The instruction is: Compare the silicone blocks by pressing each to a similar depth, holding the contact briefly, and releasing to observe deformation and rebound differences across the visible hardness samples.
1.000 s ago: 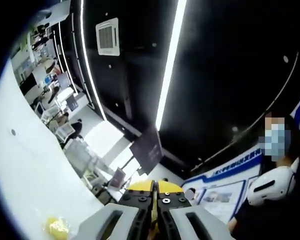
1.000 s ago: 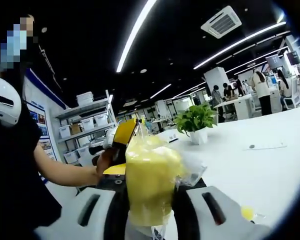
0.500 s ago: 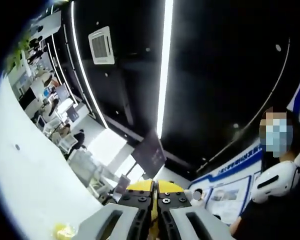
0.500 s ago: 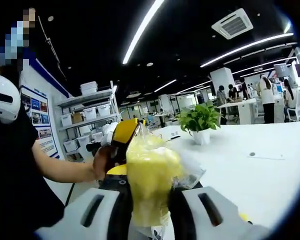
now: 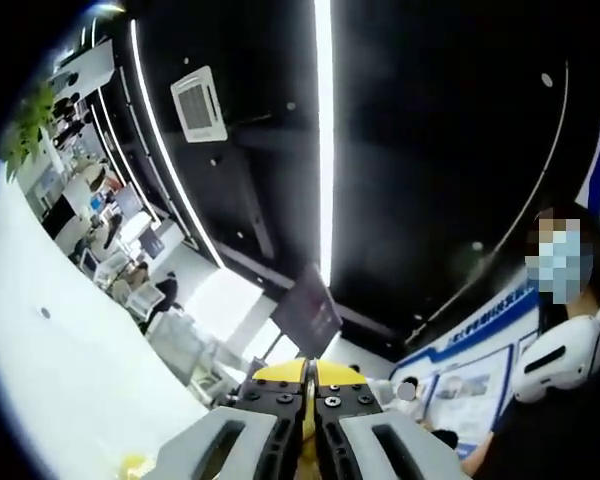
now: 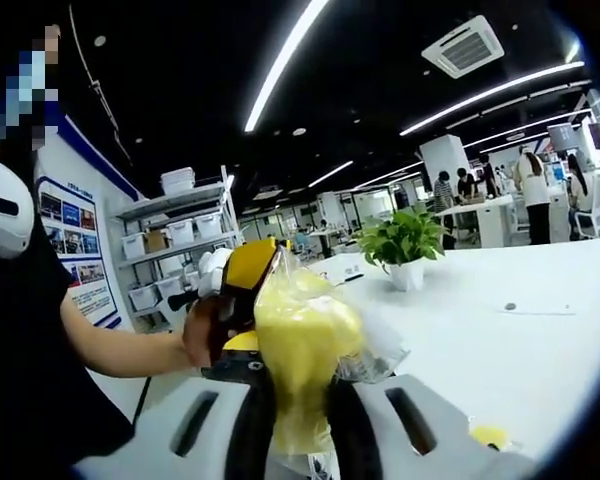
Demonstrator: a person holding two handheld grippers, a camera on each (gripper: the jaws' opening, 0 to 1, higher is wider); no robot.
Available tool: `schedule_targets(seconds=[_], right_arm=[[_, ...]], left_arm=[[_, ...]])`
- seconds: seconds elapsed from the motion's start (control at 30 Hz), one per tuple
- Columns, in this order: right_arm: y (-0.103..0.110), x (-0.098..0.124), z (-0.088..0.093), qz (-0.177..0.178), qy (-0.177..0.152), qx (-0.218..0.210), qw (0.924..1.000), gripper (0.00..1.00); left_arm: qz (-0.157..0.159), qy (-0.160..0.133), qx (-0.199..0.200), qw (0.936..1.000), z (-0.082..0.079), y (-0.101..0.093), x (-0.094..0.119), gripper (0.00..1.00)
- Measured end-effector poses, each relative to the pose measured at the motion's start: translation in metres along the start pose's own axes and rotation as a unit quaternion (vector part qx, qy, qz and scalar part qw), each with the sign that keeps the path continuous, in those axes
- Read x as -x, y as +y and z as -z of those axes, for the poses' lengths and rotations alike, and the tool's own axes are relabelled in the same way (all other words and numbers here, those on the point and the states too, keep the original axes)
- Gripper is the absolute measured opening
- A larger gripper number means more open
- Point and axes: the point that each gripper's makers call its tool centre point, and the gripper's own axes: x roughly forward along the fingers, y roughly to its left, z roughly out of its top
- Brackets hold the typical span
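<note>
Stretching wide behind the yellow silicone block [image 6: 298,365], white table [image 6: 500,350], with a potted plant [image 6: 405,245] well beyond the block and a small yellow sample [image 6: 492,436] just to the block's right on the tabletop. Behind the block to its left, left gripper [image 6: 242,290] in a hand [image 6: 198,330], jaws clenched together with nothing between them in the left gripper view [image 5: 308,440]. Squeezing the block hard from both sides, right gripper [image 6: 295,440], block visibly pinched narrow at the waist inside a clear bag [image 6: 372,345]. Likely trouble: slippery bag film letting the block squirt out on release; held in the air, off the table, so a drop probable. Over-pressing deeper than for other samples would spoil the comparison. Releasing too fast would hide the rebound.
</note>
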Motion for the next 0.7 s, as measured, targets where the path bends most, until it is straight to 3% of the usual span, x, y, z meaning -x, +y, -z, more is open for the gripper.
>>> schedule_targets(seconds=[0.7], right_arm=[[0.0067,0.0017,-0.0037,-0.010,0.025,-0.042,0.9988,0.03]], left_arm=[[-0.004,-0.002,0.000,1.0000,-0.0024,-0.0080,-0.0013,0.00]])
